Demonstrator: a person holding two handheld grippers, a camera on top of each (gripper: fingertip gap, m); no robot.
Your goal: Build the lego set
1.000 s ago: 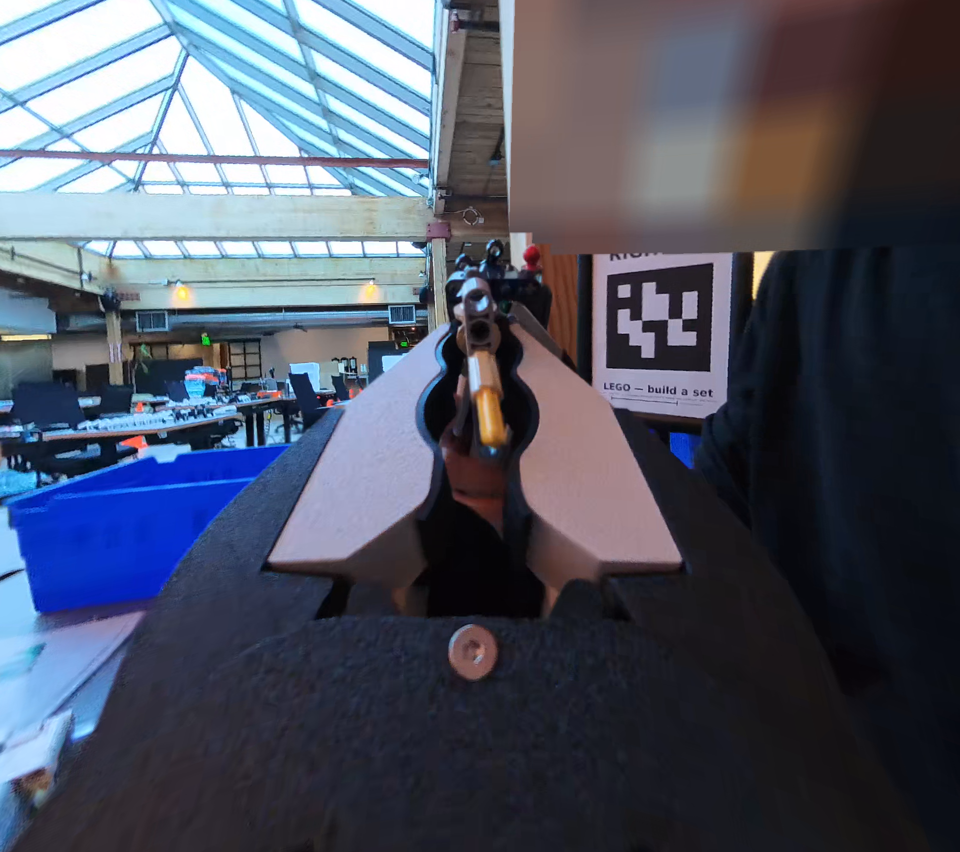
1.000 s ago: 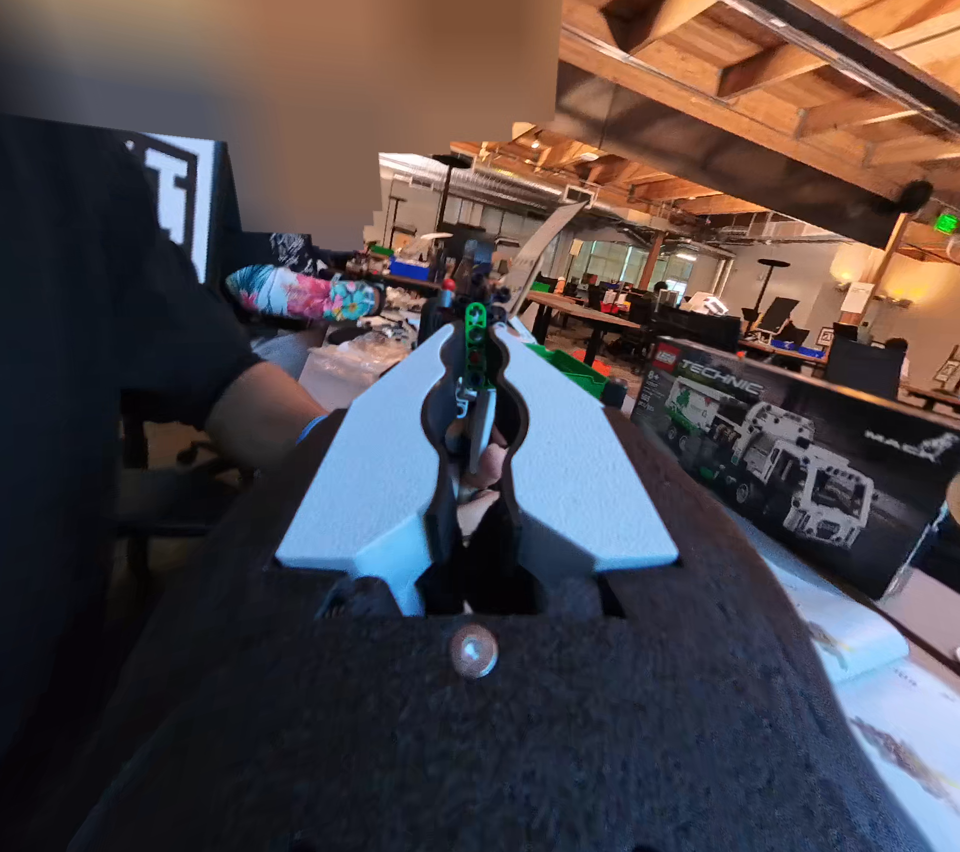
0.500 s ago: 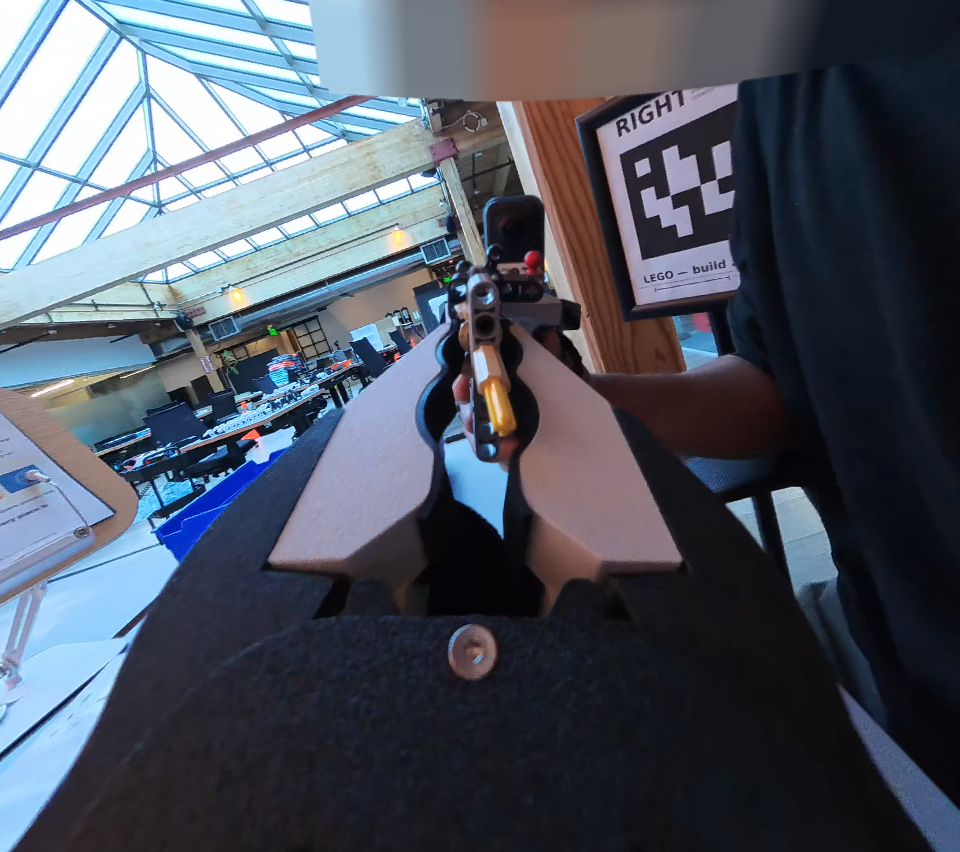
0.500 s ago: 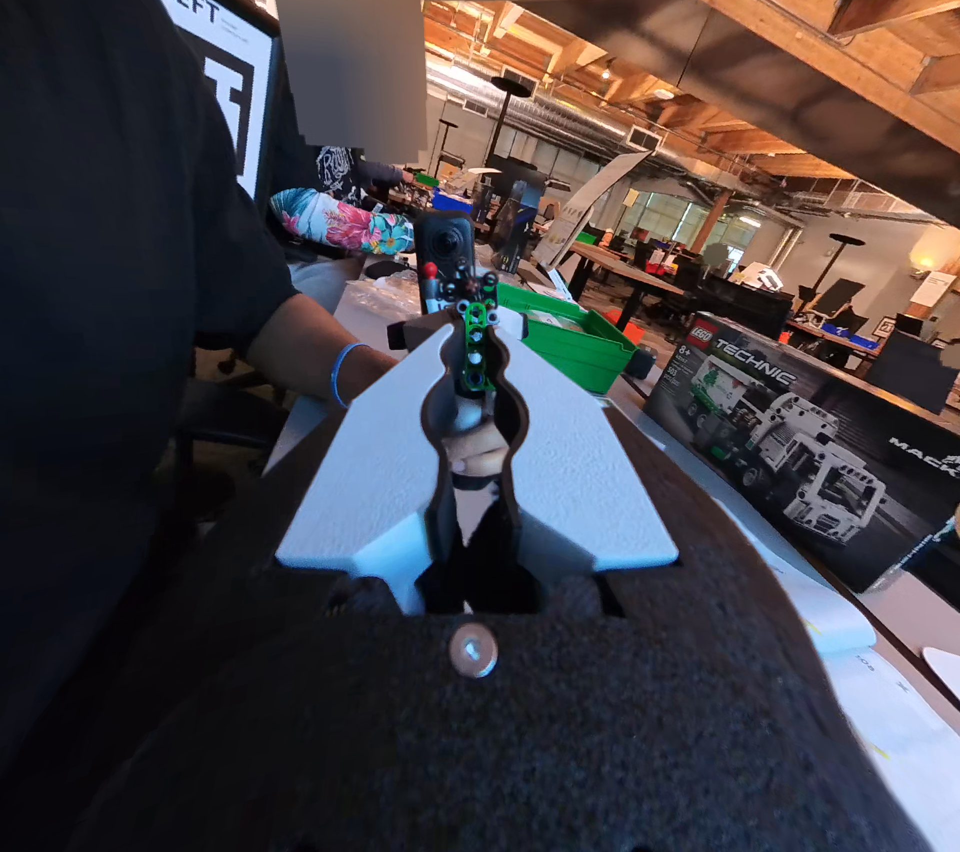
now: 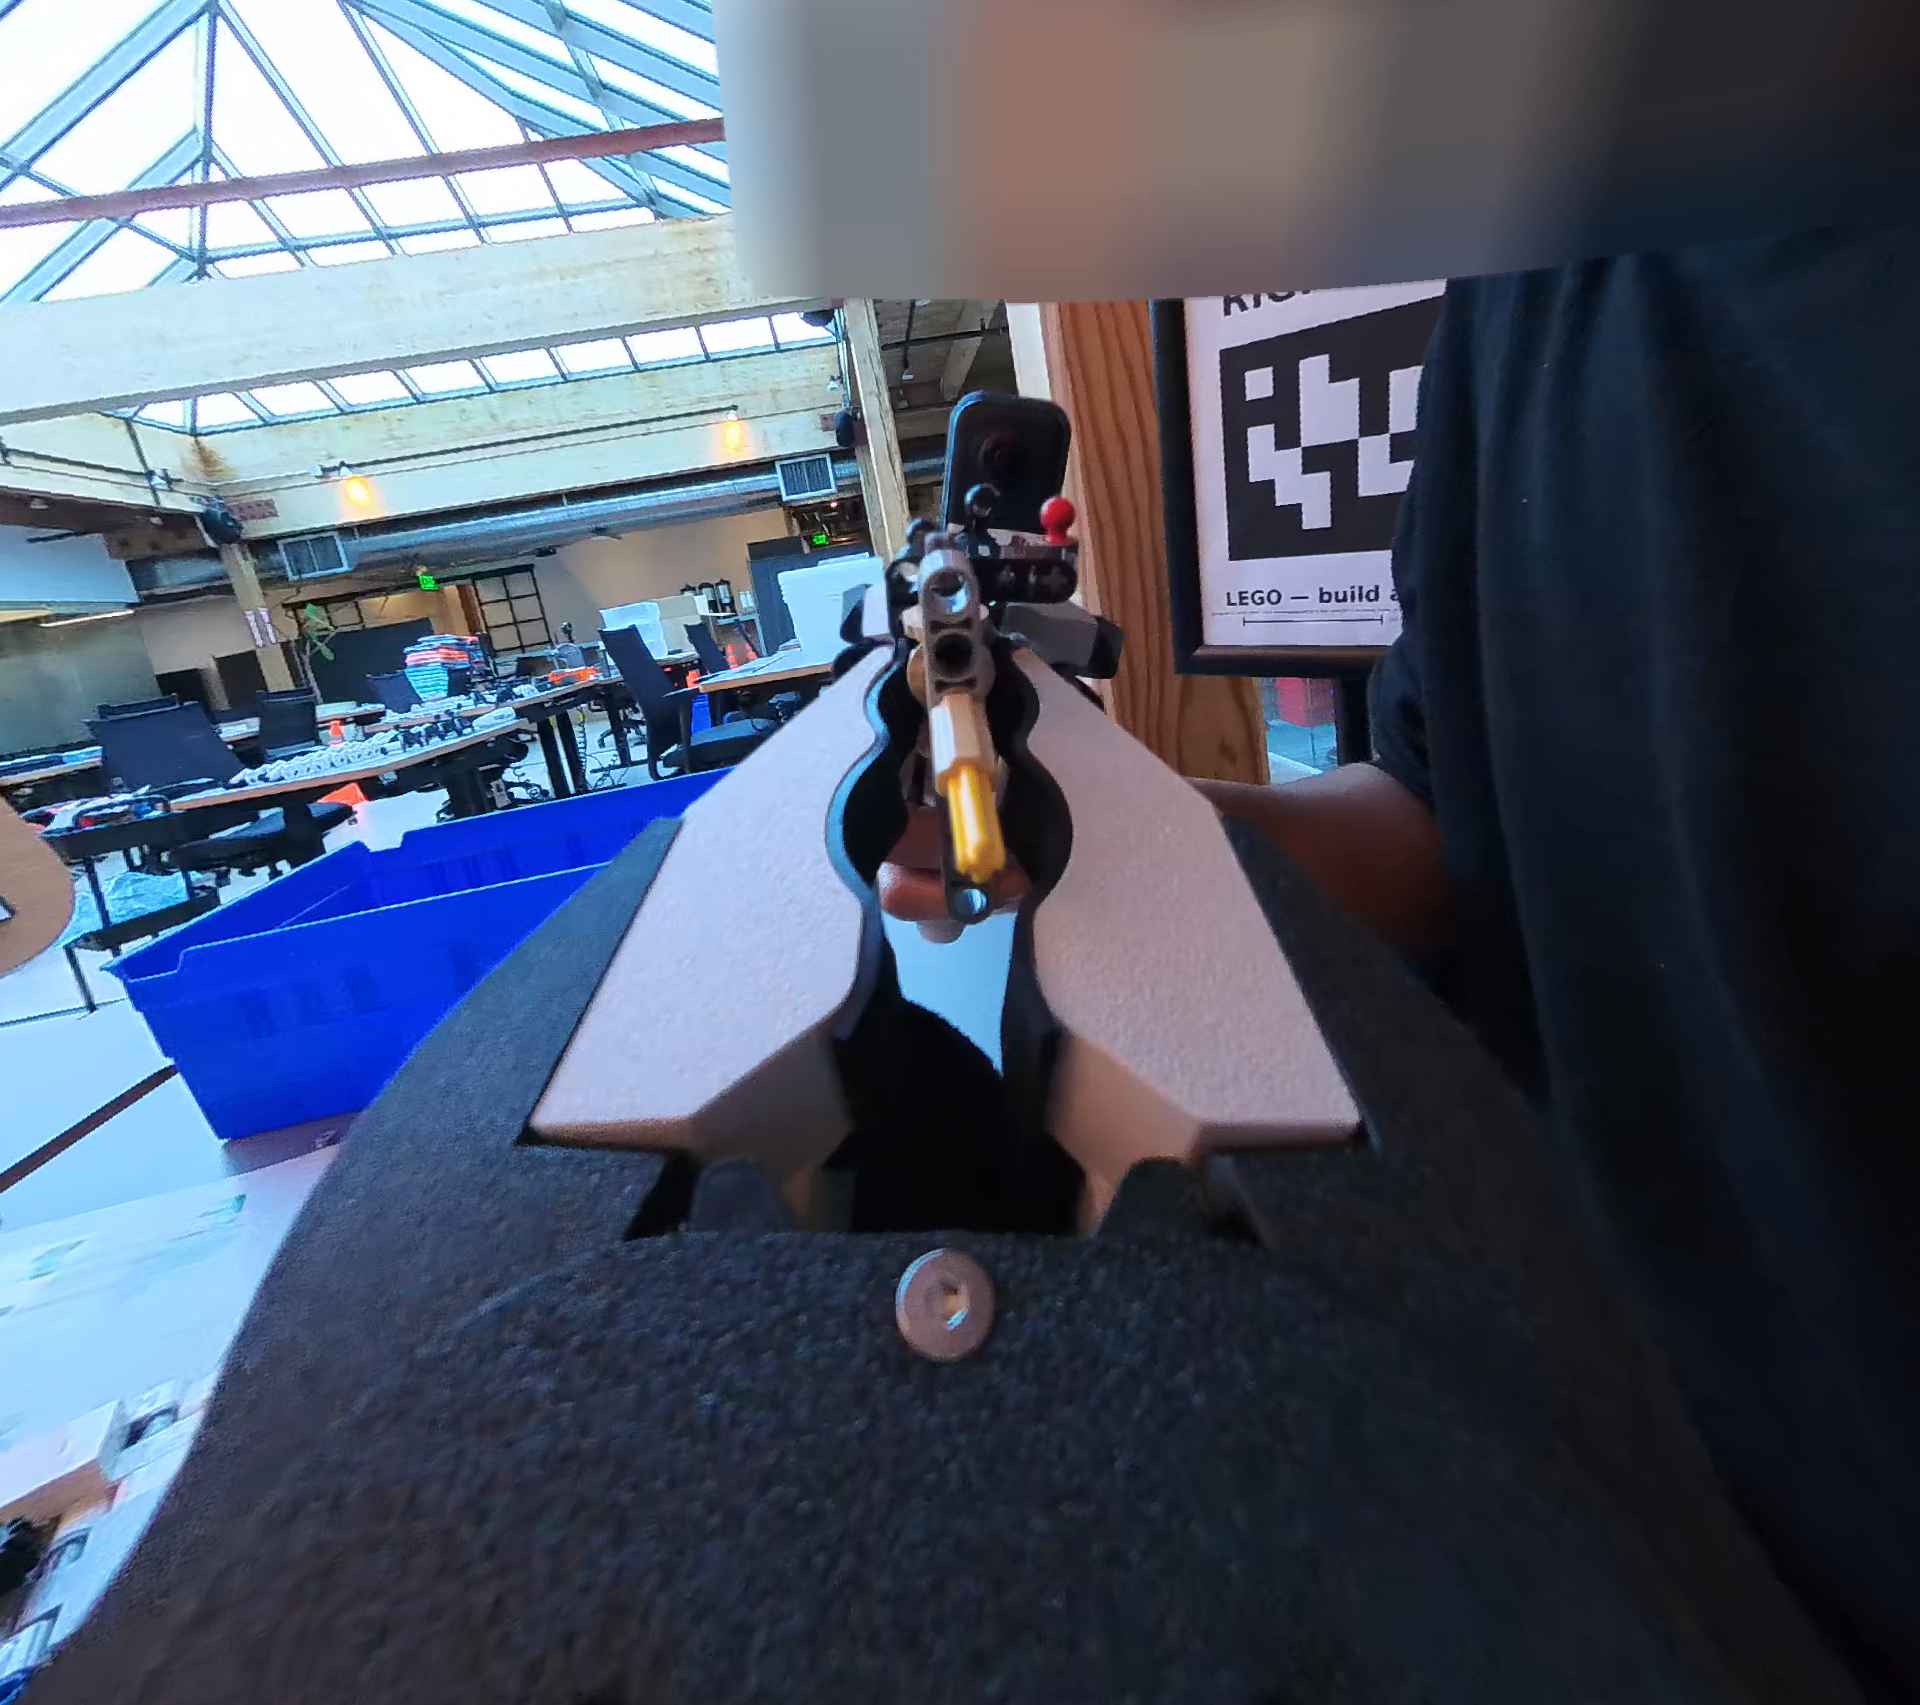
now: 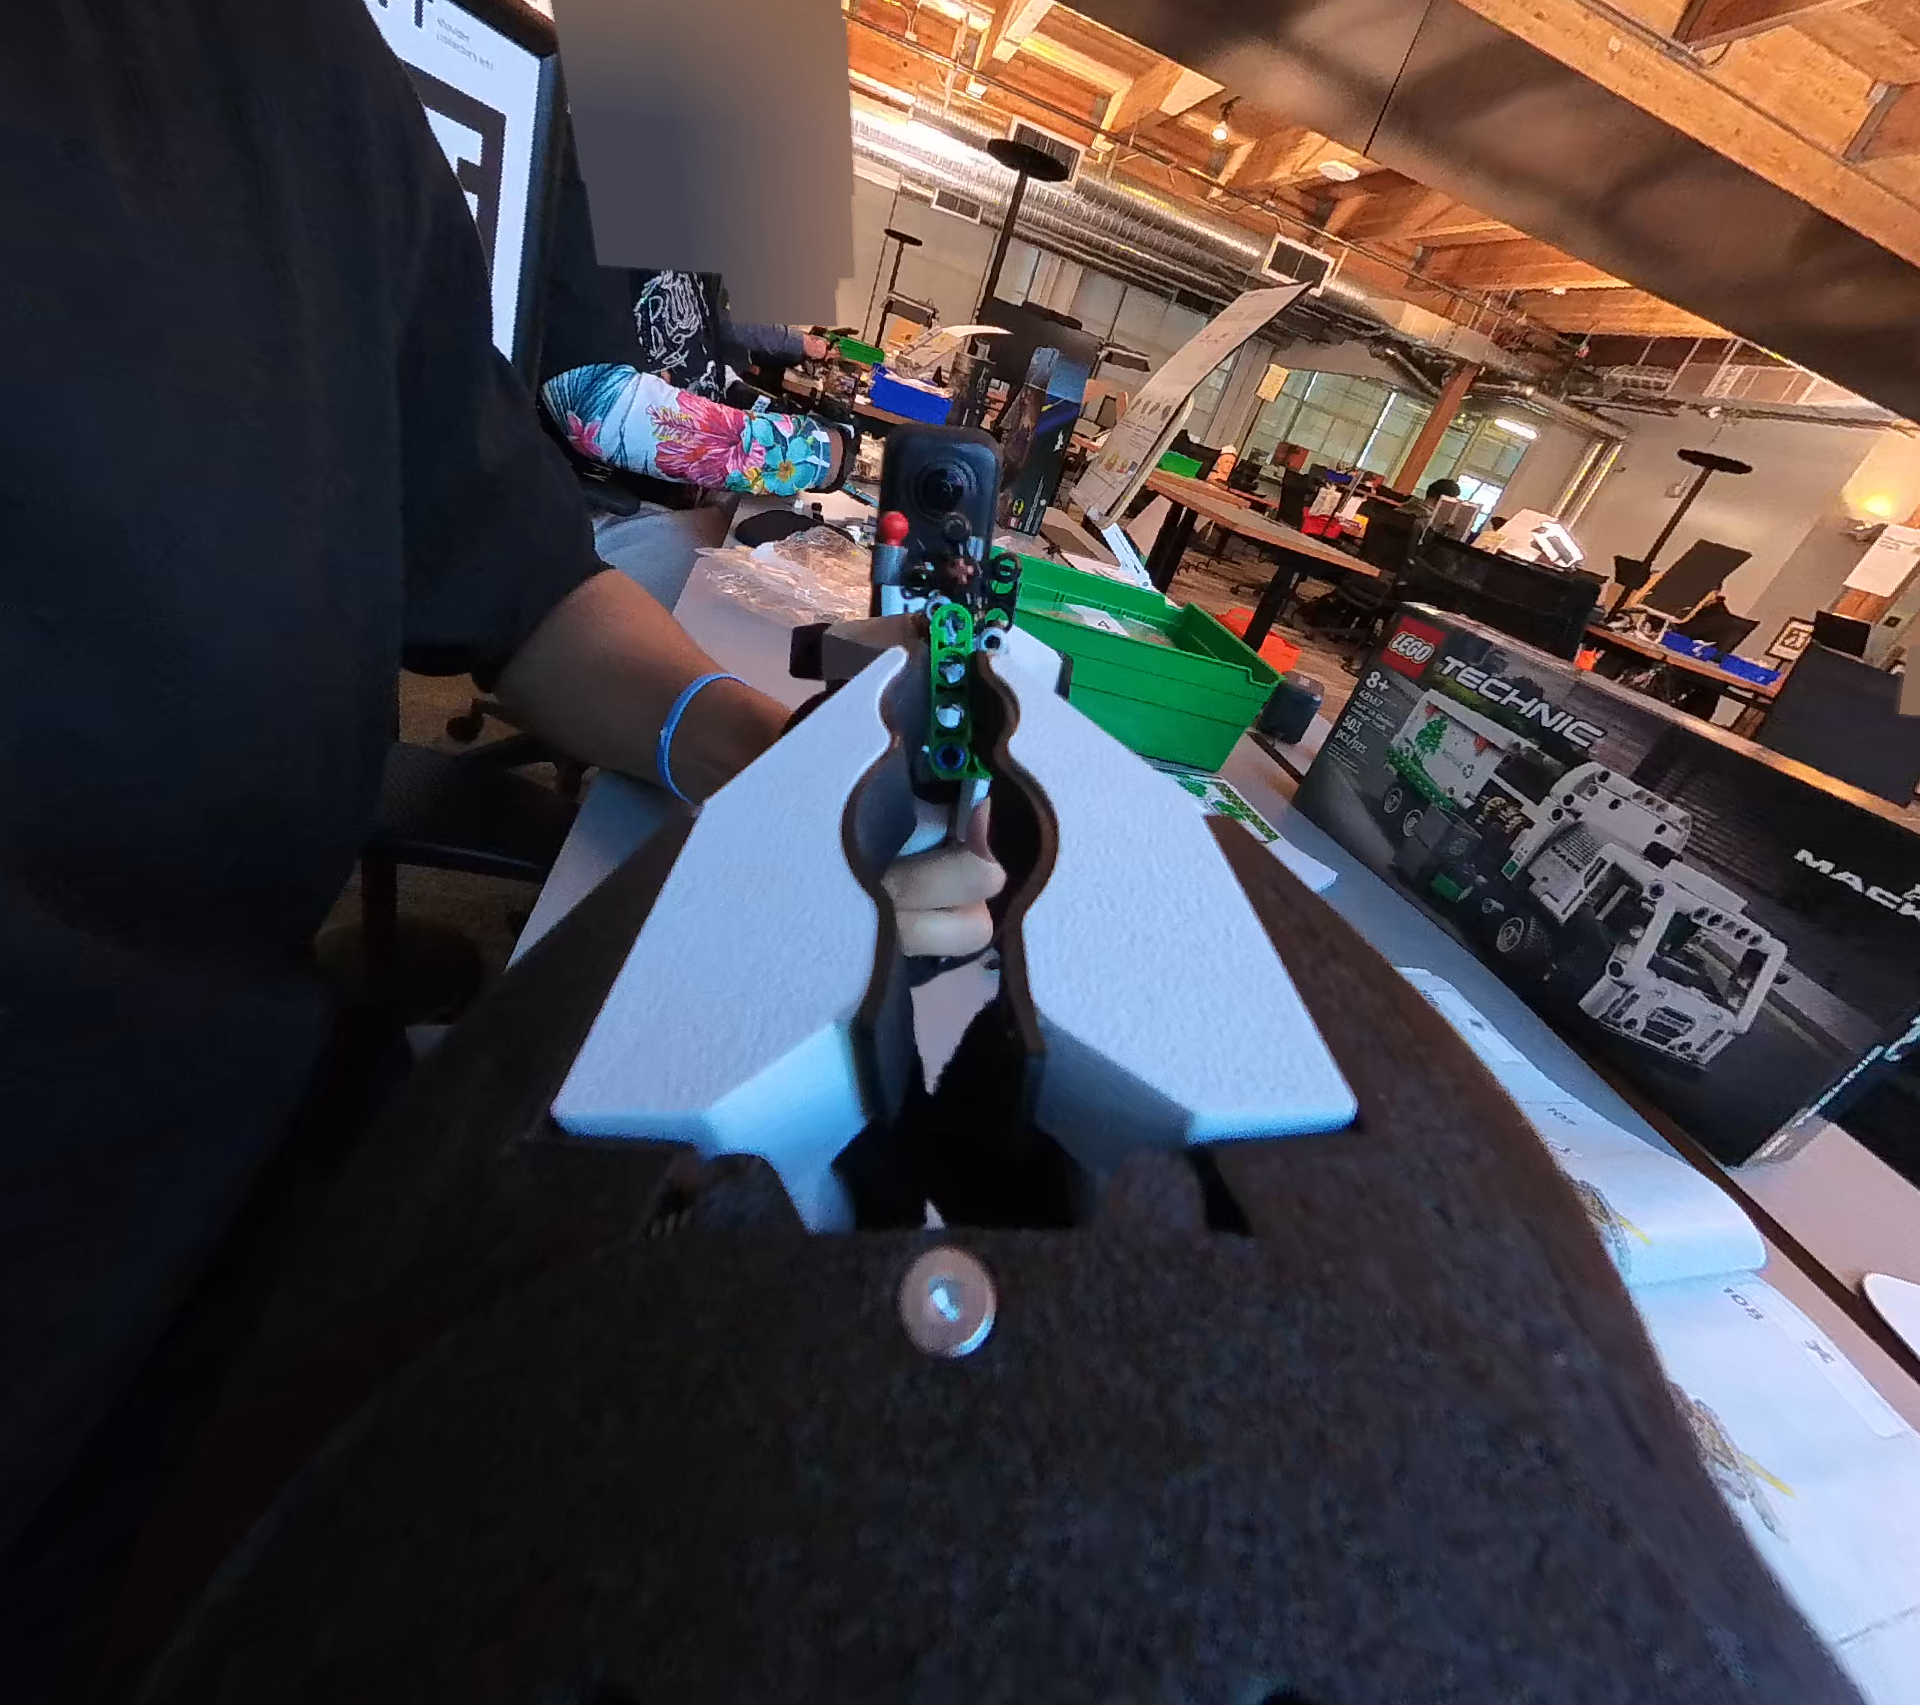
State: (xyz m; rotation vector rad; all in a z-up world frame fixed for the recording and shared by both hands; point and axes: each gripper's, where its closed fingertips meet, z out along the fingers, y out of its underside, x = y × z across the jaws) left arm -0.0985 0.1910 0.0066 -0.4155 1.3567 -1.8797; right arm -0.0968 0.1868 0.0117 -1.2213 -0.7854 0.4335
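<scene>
Evidently both tools are pinched onto one small Lego sub-assembly held up in the air between them, well above the white table (image 6: 1351,886). The left gripper (image 5: 951,668) has its pale jaws closed almost together on the grey holed Technic beam (image 5: 948,616), with a yellow axle pin (image 5: 968,814) running back toward the camera between the jaws. The right gripper (image 6: 956,699) is likewise nearly closed, clamping the green holed Technic beam (image 6: 951,699) from the opposite side. Each view shows the other tool's camera just beyond the black connector cluster with its red ball pin (image 5: 1055,512).

The step in hand looks like pressing or seating two parts together. To do it well, keep the two tools facing each other on one line, so the pin enters its hole straight; push steadily, not in jerks, and avoid twisting, since a thin beam can slip out of the grip. Whether the parts are already fully seated cannot be told from here.

On the right, the printed Lego box (image 6: 1558,834) stands on the table, with a green plastic bin (image 6: 1153,668) farther off; a blue plastic bin (image 5: 343,969) sits to the left.
</scene>
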